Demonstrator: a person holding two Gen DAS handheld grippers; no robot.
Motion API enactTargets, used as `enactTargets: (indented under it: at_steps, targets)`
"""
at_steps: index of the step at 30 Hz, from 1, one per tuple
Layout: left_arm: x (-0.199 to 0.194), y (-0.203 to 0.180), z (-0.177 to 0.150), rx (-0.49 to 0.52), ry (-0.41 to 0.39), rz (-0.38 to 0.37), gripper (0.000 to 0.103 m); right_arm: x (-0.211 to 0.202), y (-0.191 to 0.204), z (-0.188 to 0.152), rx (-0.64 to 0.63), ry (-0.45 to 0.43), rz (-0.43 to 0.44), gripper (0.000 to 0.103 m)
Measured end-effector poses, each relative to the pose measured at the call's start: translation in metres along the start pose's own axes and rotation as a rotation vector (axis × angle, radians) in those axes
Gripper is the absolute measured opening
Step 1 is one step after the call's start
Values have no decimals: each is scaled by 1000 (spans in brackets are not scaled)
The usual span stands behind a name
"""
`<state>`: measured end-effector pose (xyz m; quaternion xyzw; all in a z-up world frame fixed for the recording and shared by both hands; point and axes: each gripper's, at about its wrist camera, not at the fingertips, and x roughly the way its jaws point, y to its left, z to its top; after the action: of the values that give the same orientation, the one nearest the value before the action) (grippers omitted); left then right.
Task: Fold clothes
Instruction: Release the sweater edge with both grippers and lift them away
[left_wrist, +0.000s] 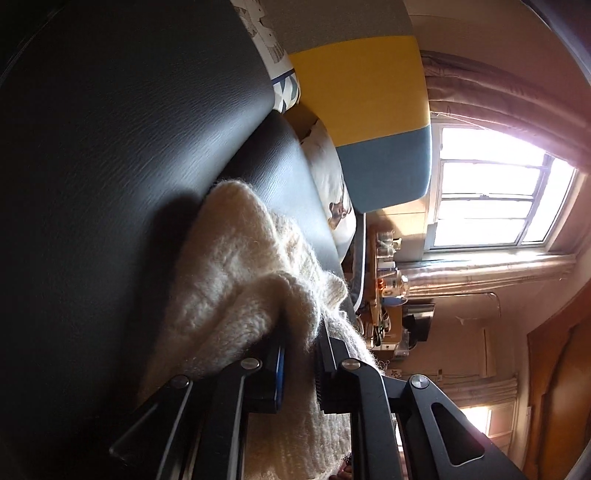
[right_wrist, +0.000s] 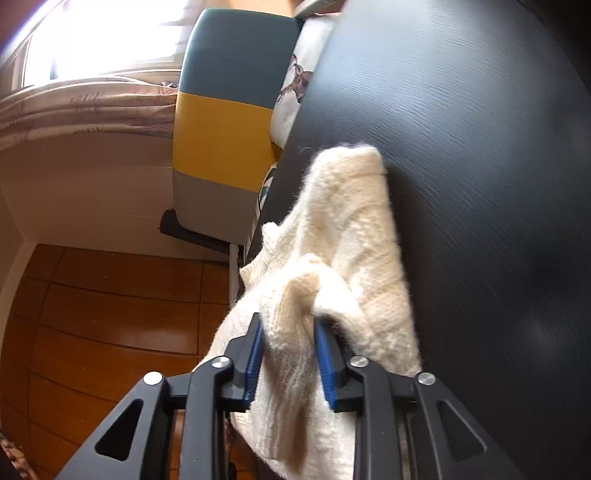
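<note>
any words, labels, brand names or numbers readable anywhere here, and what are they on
None can be read in either view.
Printed cushion: animal pictures only, no lettering visible.
Clutter on the far shelf: any labels are too small and blurred to read.
Cream knit sweater, black tabletop, left tool and right tool: no tag, brand or number showing.

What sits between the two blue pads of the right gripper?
A bunched fold of the cream knitted sweater fills the gap of the right gripper, pinched between its pads, as the right wrist view shows.
</note>
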<state>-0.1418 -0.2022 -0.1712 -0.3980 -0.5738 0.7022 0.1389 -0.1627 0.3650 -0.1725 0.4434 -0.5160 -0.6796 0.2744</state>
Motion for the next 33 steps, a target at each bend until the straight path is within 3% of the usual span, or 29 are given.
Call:
enactTargets:
  at_steps: [3,4,7,11,16,18,22,24,30,33]
  targets:
    - [-17,7,-30,-27,16,1,15,-27,-3,-26,31,-4,30,28]
    - [-22,8,-39,-28,20,4,15,-36,-3,-34,39,-8,37,39]
    - [-39,11,-58,-41,29,3,15,-52,15,-56,-30,21,38,50]
    - [-57,7,-68,-74,16,0,22,-49,31,-72,-107,135,16,56]
    - [-66,-10,-67,-79,-4,-25,35,-30,44,-83,-152,321,71,56]
    - [-64,-16,-64,-71,0,-30,36,-31,46,-80,-139,290,106,56]
    - [-56,-22,-52,-115,-18,-67,37,-54,39,-57,-35,32,239,56]
    - [-52,-22,-44,-145,-33,-73,40,-58,32,-44,15,-58,219,56]
    - [-48,-14,-22,-211,-70,-83,46,-55,31,-37,8,-77,121,56]
    - [-58,-16,-14,-191,-101,-92,49,-60,42,-40,-44,-88,91,56]
